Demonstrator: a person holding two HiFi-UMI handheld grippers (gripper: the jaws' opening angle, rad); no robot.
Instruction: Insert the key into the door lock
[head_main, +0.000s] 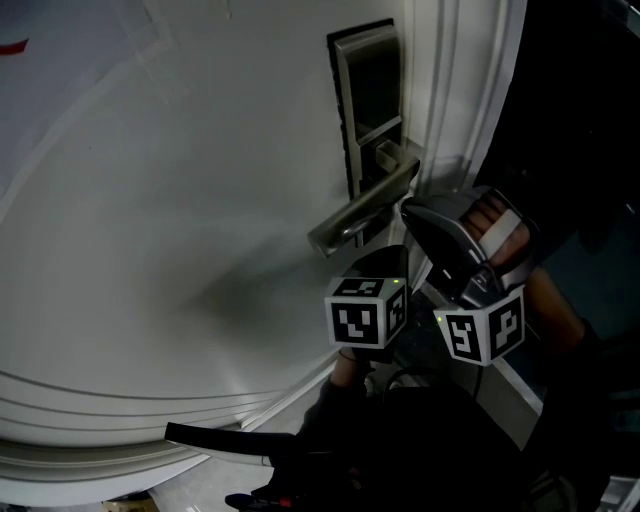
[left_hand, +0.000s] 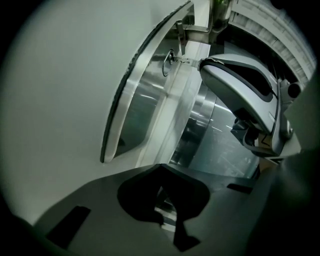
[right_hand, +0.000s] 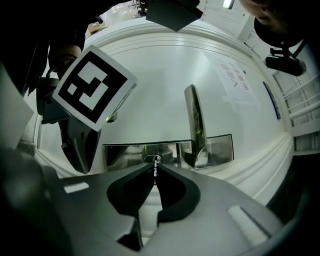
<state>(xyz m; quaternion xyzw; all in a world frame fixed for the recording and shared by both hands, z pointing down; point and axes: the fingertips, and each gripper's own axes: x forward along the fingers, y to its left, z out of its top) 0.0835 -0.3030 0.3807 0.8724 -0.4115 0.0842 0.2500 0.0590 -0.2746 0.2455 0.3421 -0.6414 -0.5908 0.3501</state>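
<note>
The steel lock plate (head_main: 368, 80) is on the white door (head_main: 180, 200), with its lever handle (head_main: 362, 212) pointing down-left. In the right gripper view the keyhole (right_hand: 151, 159) lies straight ahead of my right gripper (right_hand: 154, 169). That gripper is shut on a small key (right_hand: 155, 173), whose tip is at the keyhole. From the left gripper view the key (left_hand: 186, 61) bridges the right gripper's tip (left_hand: 204, 64) and the lock cylinder (left_hand: 168, 63). My left gripper (left_hand: 161, 170) is shut with nothing in it, and it hangs below the handle (head_main: 380, 262).
The door frame (head_main: 470, 110) runs along the right of the lock plate, with a dark opening beyond it. Raised white moulding (head_main: 120, 420) curves along the door's lower part. The left gripper's marker cube (right_hand: 95, 85) stands close to the left of the right gripper.
</note>
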